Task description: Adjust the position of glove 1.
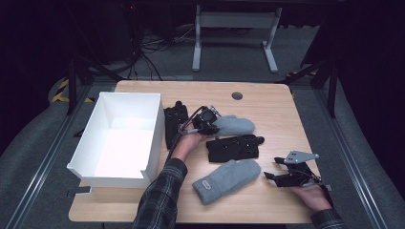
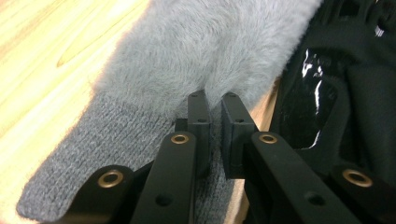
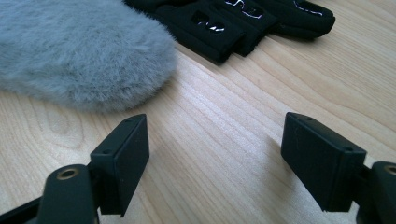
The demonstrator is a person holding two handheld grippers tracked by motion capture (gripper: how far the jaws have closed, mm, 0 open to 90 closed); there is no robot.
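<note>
A grey mitten [image 1: 236, 125] lies at the middle of the wooden table [image 1: 267, 102]. My left gripper [image 1: 214, 123] is at its cuff end. In the left gripper view my left gripper [image 2: 214, 125] is shut on the grey mitten [image 2: 205, 51], with a fold of fabric pinched where the knit cuff meets the fur. A second grey mitten [image 1: 227, 180] lies nearer the front edge. My right gripper [image 1: 274, 168] rests to its right, low over the table. In the right gripper view my right gripper [image 3: 215, 158] stands open over bare wood, just short of that mitten's furry tip [image 3: 79, 51].
An open white box [image 1: 119, 138] stands at the left of the table. A black glove [image 1: 234, 147] lies between the two mittens, and another black glove [image 1: 174, 123] lies beside the box. The black glove [image 3: 233, 21] also lies beyond the right gripper.
</note>
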